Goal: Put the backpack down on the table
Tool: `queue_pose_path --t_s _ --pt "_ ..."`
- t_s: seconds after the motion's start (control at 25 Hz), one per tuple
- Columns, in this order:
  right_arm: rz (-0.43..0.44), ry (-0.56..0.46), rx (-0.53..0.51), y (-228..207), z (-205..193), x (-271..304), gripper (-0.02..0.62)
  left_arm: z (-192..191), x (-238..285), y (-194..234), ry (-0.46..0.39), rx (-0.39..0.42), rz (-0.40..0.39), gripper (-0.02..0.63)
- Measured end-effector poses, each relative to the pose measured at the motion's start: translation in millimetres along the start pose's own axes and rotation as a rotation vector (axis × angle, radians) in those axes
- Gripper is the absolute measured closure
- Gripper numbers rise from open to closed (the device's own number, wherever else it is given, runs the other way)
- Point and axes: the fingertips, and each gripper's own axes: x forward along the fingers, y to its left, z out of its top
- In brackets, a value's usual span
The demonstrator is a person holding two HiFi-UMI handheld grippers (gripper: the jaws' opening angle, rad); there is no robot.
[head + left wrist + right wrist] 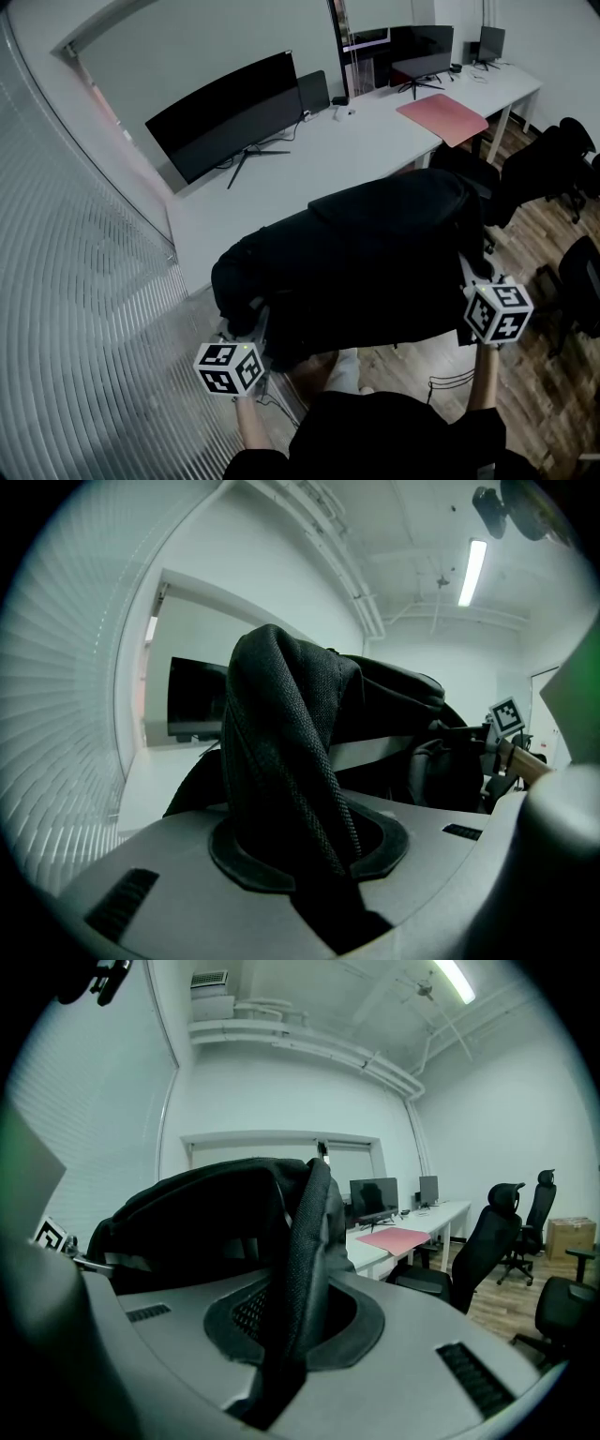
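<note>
The long white table runs across the room away from the person. The black backpack lies lengthwise along the table's near edge, one end reaching over the tabletop and the other hanging out past the edge above the floor. From the head view its underside is hidden, so it may or may not touch the tabletop. A wide curved monitor stands well behind the backpack, towards the table's far side. A pink mat lies flat farther along the table, near its front edge. Dark office chairs stand off the table's front edge, beyond the mat.

The left gripper holds the end of the backpack that hangs off the table. Its jaws are pinched narrow on a thick fold of black woven fabric. The right gripper holds the end nearer the mat, its jaws almost together on a thin mesh-edged strap.
</note>
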Motion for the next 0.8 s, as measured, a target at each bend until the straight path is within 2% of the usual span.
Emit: queue_pose_path --t_s 0.28,0.8 --pt "0.019 0.018 0.004 2 0 51 0.561 4 34 27 0.016 -0.016 0.017 0.499" --pt "-0.022 0.065 0.034 -15 11 180 0.561 41 157 90 0.069 -0.03 -0.023 0.499"
